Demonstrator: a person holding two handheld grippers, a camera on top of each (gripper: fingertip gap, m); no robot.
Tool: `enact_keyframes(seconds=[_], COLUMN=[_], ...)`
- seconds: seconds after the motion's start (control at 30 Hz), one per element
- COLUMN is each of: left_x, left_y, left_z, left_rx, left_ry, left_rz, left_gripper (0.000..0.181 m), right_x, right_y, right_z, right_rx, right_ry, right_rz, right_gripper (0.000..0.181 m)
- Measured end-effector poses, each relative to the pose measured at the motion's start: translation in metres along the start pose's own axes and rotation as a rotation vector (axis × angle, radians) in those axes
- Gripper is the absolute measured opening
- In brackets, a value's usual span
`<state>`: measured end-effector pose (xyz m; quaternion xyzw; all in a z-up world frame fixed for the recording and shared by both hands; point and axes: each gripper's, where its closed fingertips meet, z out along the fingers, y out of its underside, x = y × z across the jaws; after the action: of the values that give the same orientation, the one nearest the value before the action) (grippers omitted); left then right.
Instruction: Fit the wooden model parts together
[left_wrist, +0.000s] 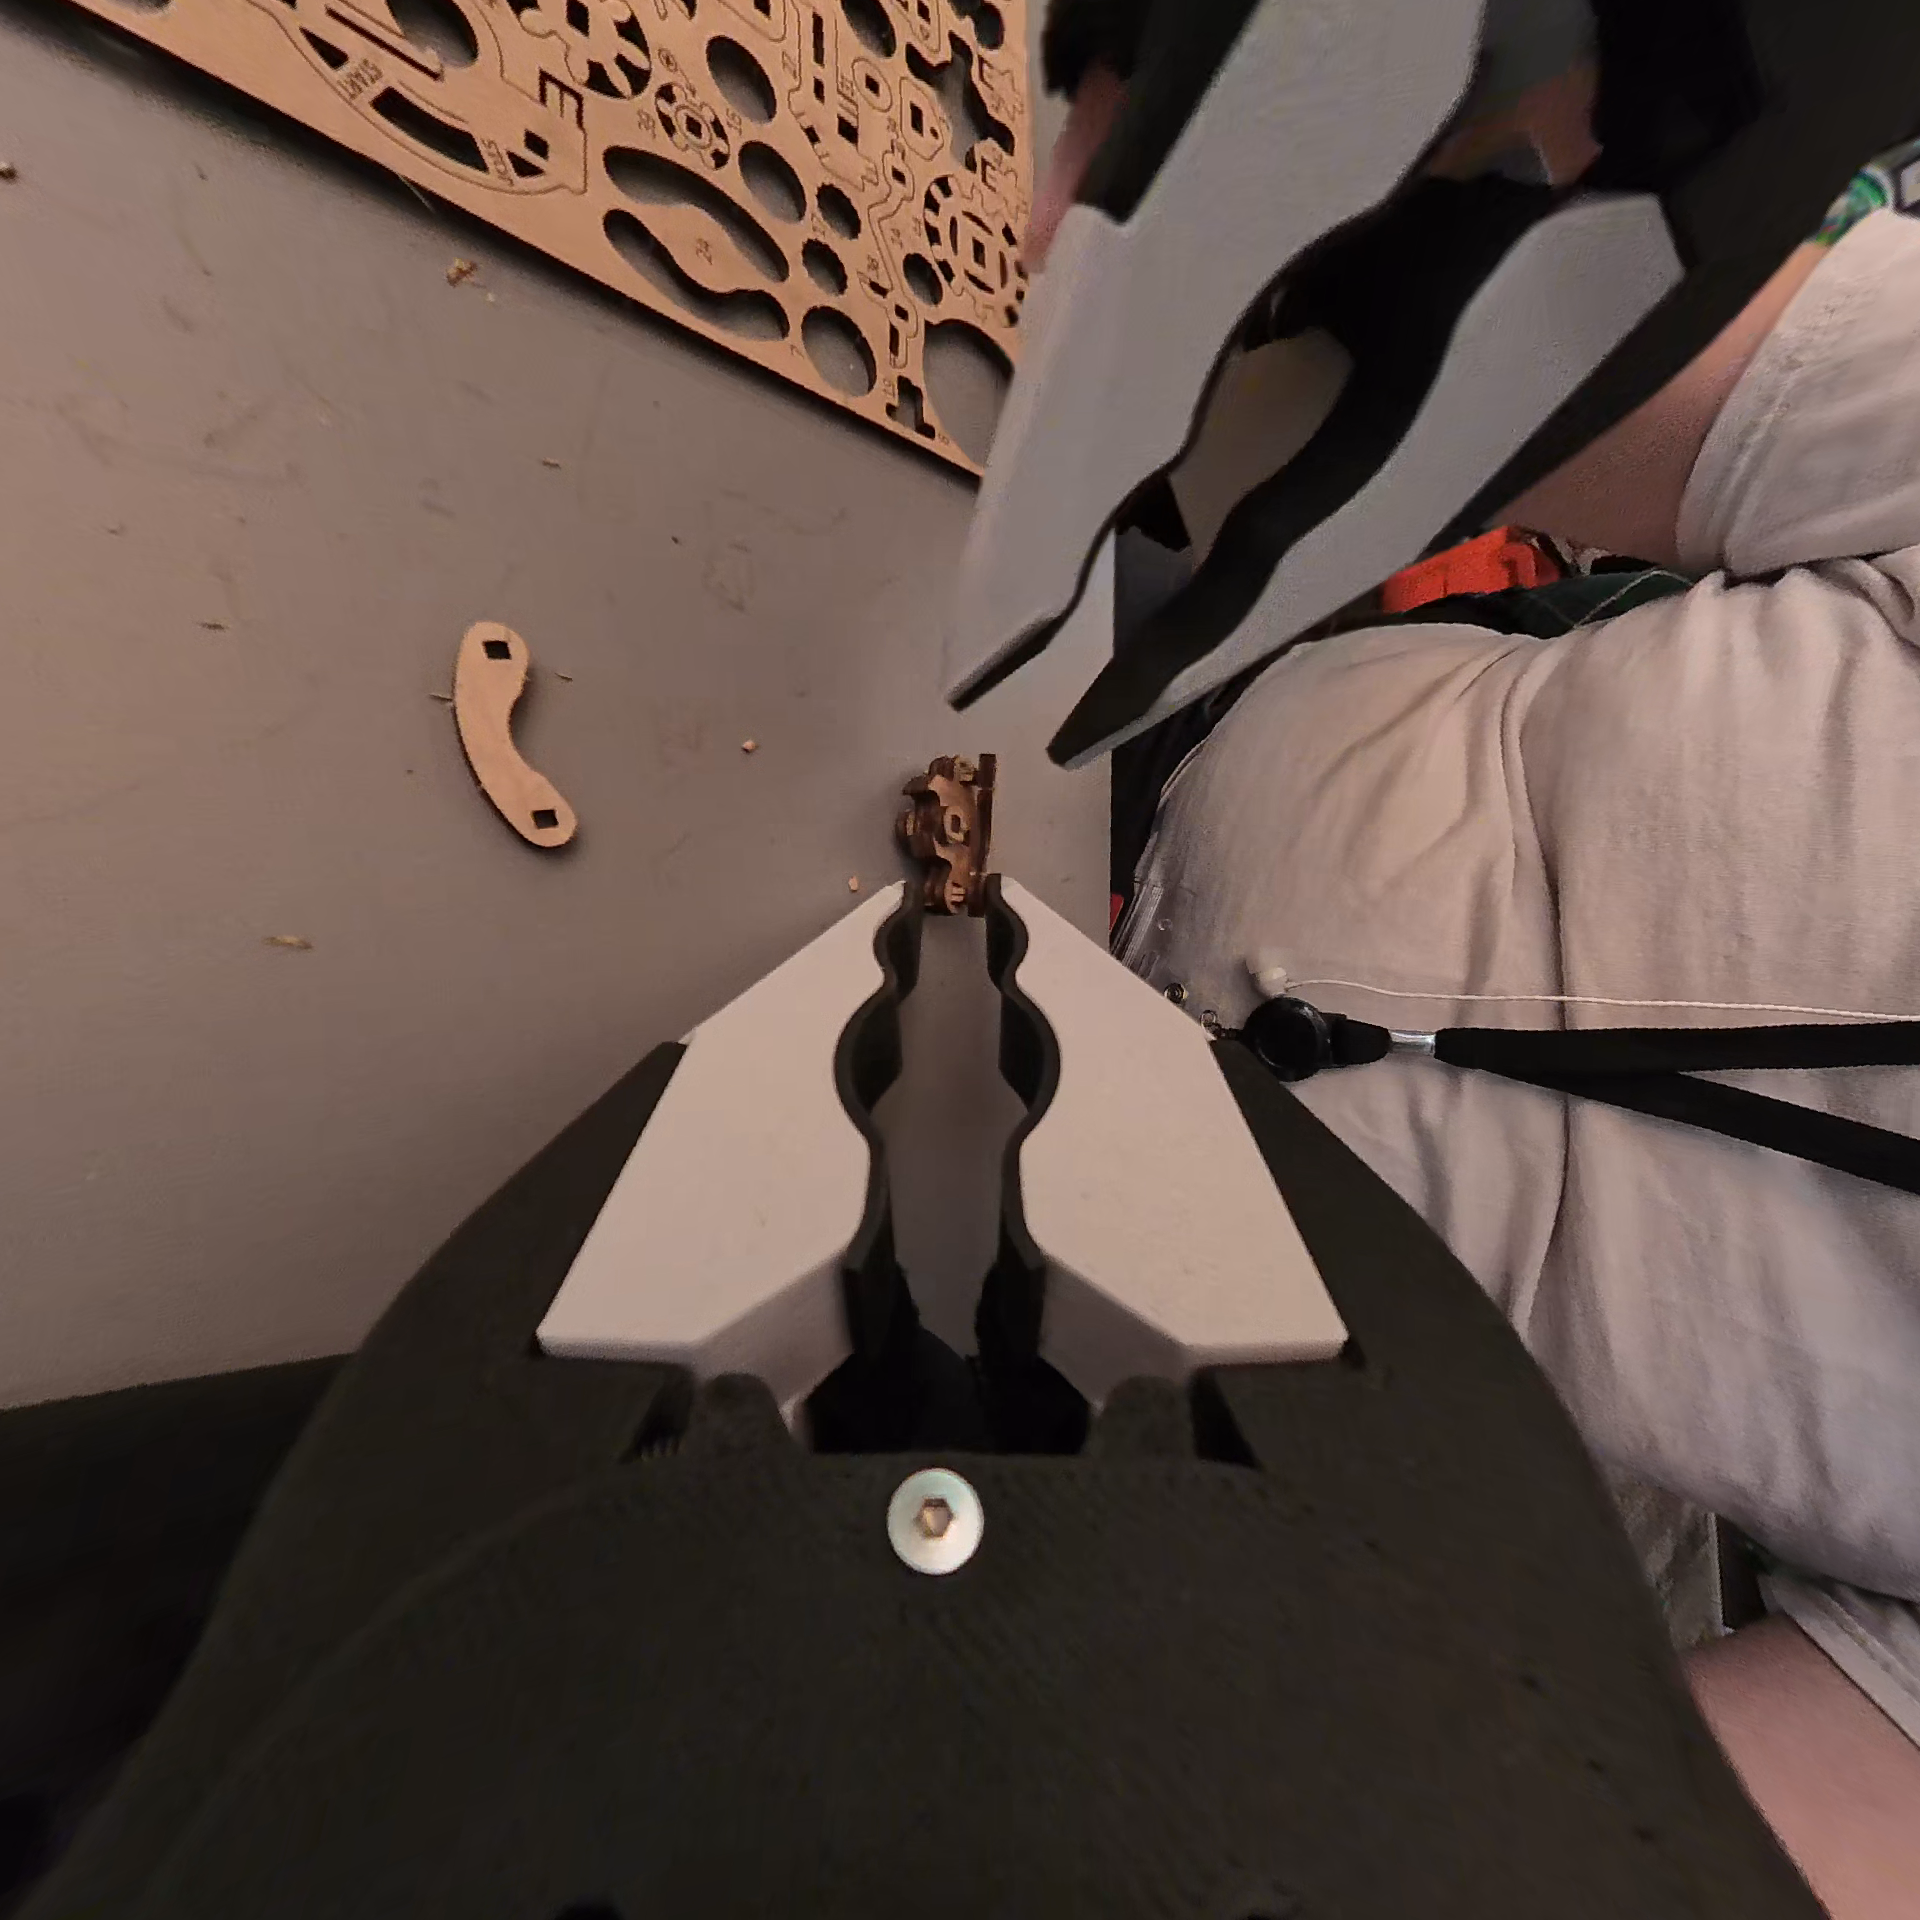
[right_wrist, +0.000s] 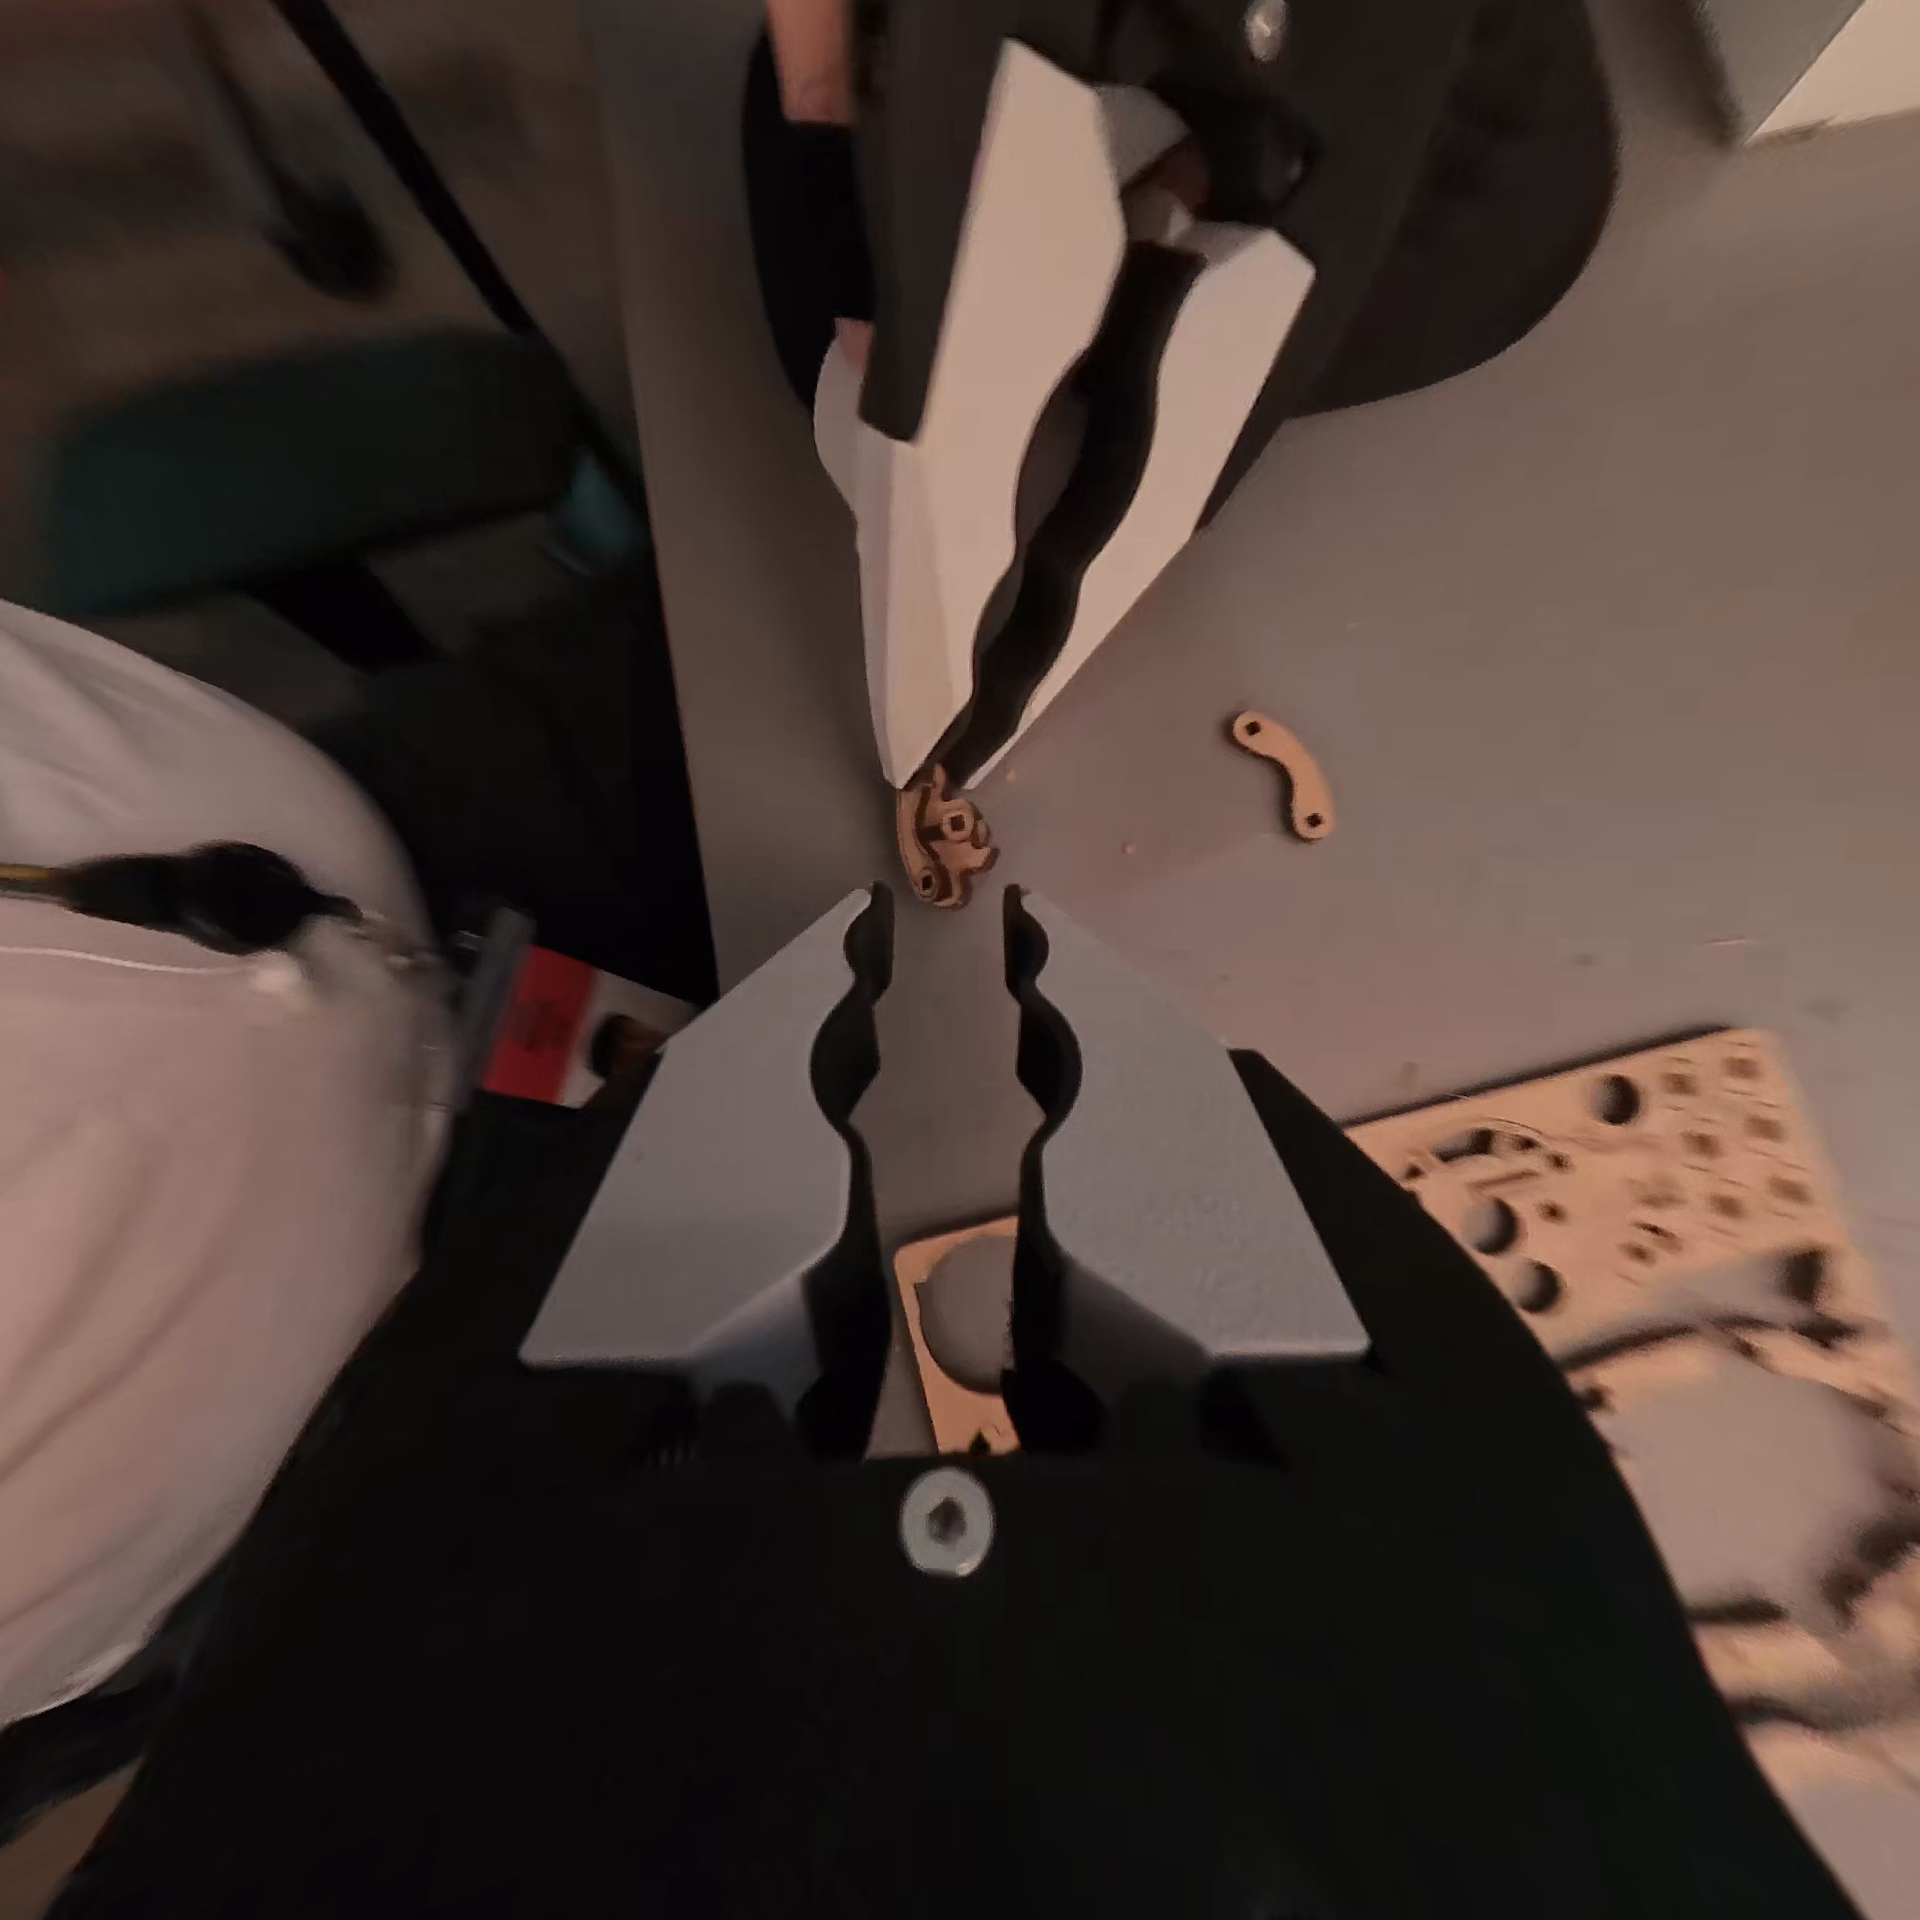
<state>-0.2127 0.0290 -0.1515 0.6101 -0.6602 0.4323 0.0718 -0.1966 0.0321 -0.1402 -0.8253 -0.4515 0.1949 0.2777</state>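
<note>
Bare grey table (left_wrist: 312, 1039) lies open left of the left tool (left_wrist: 948, 896). A loose curved wooden piece (left_wrist: 506, 730) sits there alone. The punched wooden sheet (left_wrist: 665, 177) blocks the far side. The person's white-clothed body (left_wrist: 1507, 935) closes the right.

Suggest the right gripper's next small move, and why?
Probably ease the right gripper forward and close on the small wooden assembly. Its jaws are open and empty just short of it, while the left gripper pinches the piece's other end.
</note>
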Motion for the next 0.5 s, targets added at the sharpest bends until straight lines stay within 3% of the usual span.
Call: enact_keyframes(seconds=[0.5], left_x=[0.0], left_y=[-0.001], left_z=[0.0], left_rx=[0.01], left_ry=[-0.017], left_rz=[0.009], left_gripper=[0.009], right_x=[-0.004], right_y=[0.004], right_z=[0.015], right_rx=[0.005], right_ry=[-0.267], right_rz=[0.218], right_gripper=[0.018])
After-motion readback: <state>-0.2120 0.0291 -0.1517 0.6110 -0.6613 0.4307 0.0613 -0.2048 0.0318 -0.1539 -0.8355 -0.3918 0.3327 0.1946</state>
